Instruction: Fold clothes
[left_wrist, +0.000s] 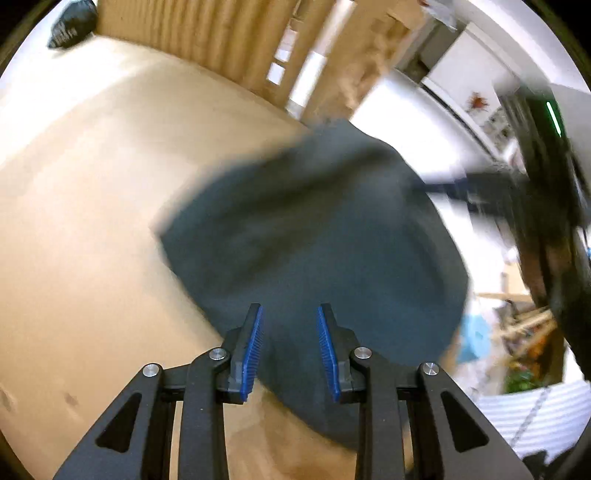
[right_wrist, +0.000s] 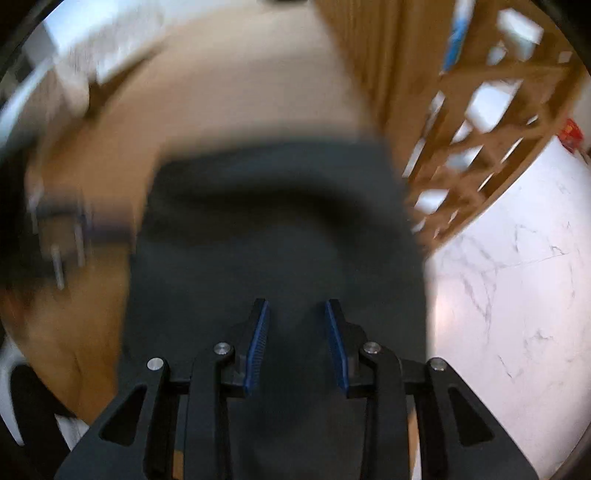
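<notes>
Surface: tan bench (left_wrist: 92, 221), wide and bare around the cloth, with a wooden slatted wall behind it.
Floor: white marbled tiles (right_wrist: 517, 277) beside the bench in the right wrist view.
Garment: dark grey-blue cloth (left_wrist: 314, 229), blurred, lying in a rounded heap on the bench near its far edge.
Second dark bundle: small dark item (left_wrist: 70, 26) at the far corner of the bench, well apart from the garment.
Left gripper (left_wrist: 290, 350): I hold it released above the near edge of the garment; blue pads (left_wrist: 253, 350) stand apart, nothing pinched.
Right gripper (right_wrist: 297, 347): I hold it released over the garment; pads apart, cloth below, not clamped.
</notes>
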